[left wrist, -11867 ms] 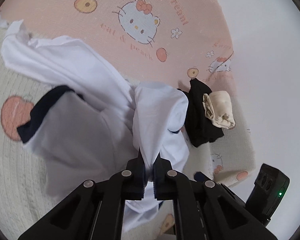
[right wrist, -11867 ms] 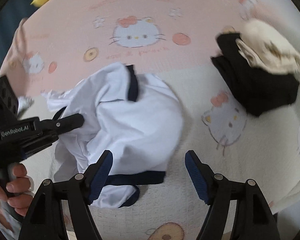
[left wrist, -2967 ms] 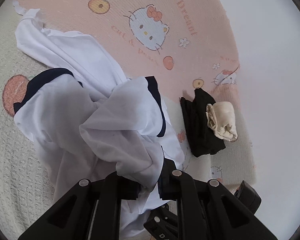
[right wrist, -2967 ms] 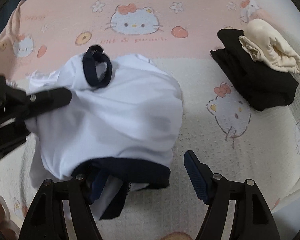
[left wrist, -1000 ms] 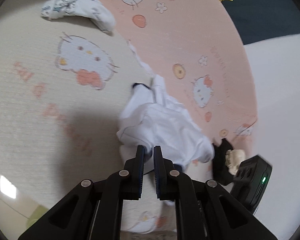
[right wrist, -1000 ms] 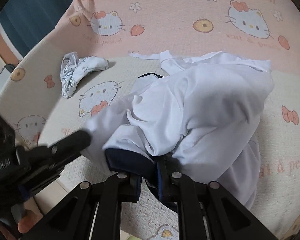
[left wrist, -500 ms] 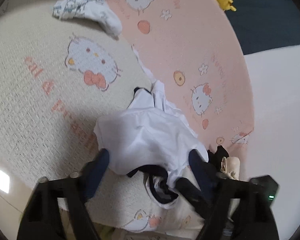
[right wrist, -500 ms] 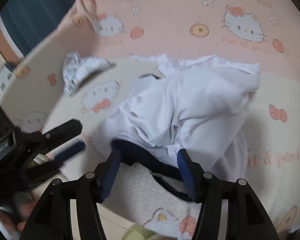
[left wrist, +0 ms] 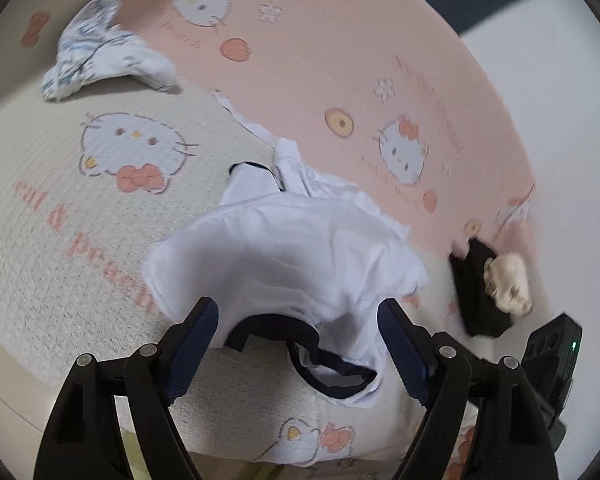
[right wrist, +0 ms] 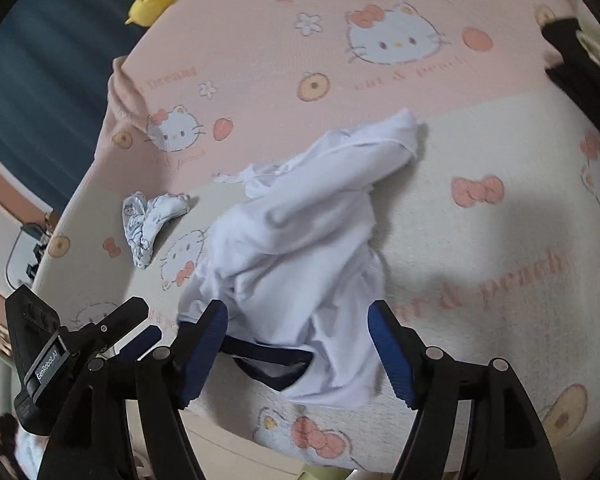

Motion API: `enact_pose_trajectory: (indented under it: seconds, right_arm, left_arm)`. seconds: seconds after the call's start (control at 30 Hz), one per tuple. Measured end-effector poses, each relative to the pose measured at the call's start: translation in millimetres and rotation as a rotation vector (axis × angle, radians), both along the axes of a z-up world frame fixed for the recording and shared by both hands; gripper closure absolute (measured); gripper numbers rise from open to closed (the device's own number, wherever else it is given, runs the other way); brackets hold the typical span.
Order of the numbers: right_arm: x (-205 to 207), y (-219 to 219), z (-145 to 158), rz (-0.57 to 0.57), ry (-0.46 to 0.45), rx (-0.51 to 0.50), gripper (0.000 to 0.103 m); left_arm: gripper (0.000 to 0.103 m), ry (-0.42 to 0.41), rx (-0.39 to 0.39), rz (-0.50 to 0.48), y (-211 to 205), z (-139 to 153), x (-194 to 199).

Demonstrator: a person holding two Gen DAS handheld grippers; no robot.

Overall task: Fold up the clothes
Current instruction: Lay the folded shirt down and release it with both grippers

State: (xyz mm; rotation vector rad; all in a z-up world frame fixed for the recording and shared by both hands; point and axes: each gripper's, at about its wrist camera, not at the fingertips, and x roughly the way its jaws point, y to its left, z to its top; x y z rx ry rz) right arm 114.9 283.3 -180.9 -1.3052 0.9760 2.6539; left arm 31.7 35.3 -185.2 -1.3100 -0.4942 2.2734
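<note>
Both grippers, left (left wrist: 298, 344) and right (right wrist: 298, 344), hang spread and empty above the crumpled white navy-trimmed shirt (left wrist: 288, 252), bunched rather than folded on the near edge of the cream-and-pink cartoon blanket (left wrist: 60, 184).

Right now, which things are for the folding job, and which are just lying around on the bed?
For the job:
white shirt with navy trim
left gripper, open
right gripper, open

Just lying about:
small printed white garment
black and cream pile
yellow plush toy
</note>
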Motion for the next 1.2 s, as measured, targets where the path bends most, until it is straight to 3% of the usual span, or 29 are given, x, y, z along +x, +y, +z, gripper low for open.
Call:
enact_pose_trajectory:
  seconds: [0.13, 0.37, 0.43, 0.57, 0.73, 1.0, 1.13, 1.2]
  right_arm:
    - [5.6, 23.4, -25.4, -0.062, -0.062, -0.127, 0.031]
    - [16.8, 52.7, -62.6, -0.171, -0.085, -0.446, 0.031]
    - [17.2, 54.0, -66.0, -0.18, -0.085, -0.485, 0.031]
    - [7.9, 48.2, -70.9, -0.176, -0.107, -0.437, 0.031]
    - [0.9, 38.3, -71.0, -0.173, -0.092, -0.4, 0.031]
    - [-0.8, 27.5, -63.2, -0.139, -0.074, -0.318, 0.031]
    - [-7.4, 21.9, -58.6, -0.136, -0.063, -0.255, 0.032]
    - [-10.1, 20.3, -57.5, -0.144, -0.06, -0.228, 0.037]
  left_arm:
    - [0.022, 0.026, -0.101, -0.045, 17.9, -2.4, 4.3]
    - [0.022, 0.045, -0.172, -0.069, 33.7, -6.2, 3.0]
    - [0.022, 0.051, -0.193, -0.075, 38.2, -7.3, 2.6]
    - [0.022, 0.062, -0.234, -0.089, 47.2, -9.5, 1.9]
    - [0.022, 0.143, -0.362, -0.158, 66.7, 3.1, 5.9]
    - [0.022, 0.249, -0.404, -0.32, 89.6, 24.4, 11.2]
    - [0.022, 0.258, -0.431, -0.366, 106.6, 16.5, 0.2]
    - [0.022, 0.245, -0.429, -0.384, 113.4, 7.6, -7.0]
